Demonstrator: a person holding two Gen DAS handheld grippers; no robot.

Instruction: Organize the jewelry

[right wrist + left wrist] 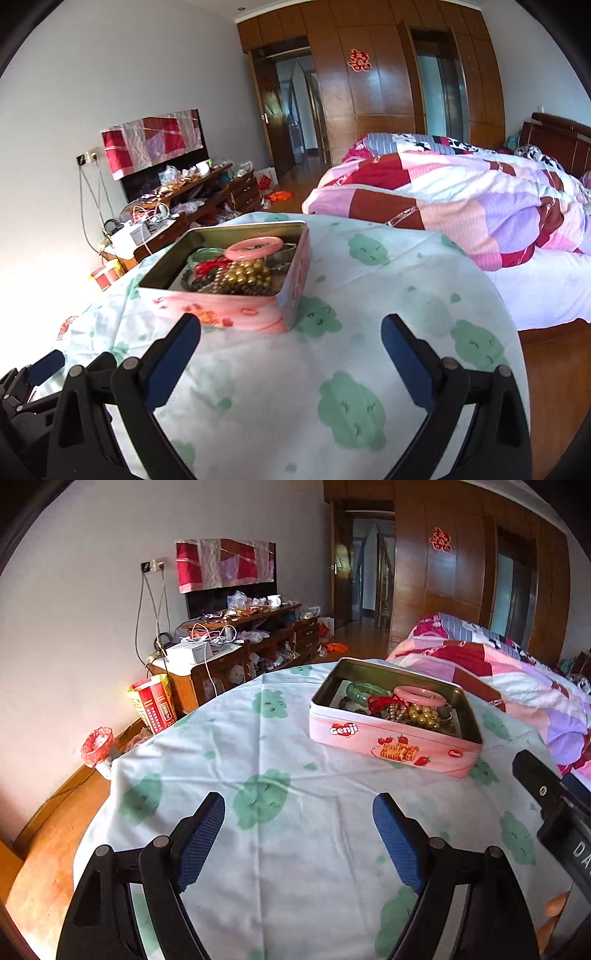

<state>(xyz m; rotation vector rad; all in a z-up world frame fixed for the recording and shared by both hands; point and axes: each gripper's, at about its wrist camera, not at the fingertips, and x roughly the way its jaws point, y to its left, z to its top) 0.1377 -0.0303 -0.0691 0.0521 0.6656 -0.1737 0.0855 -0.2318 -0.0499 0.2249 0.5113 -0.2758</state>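
A pink open tin (391,744) stands on the round table with a white and green cloth (280,738). It holds a pink bangle (421,695), a green bangle (364,693), yellow beads (424,714) and other jewelry. My left gripper (299,812) is open and empty, over the cloth short of the tin. In the right wrist view the tin (221,306) is just ahead and left, with the pink bangle (255,246) and yellow beads (247,269) inside. My right gripper (291,332) is open and empty, close to the tin's near corner.
A bed with a pink patchwork quilt (461,199) lies to the right of the table. A cluttered wooden cabinet (236,642) stands by the far wall on the left. The right gripper's body (554,805) shows at the right edge of the left wrist view.
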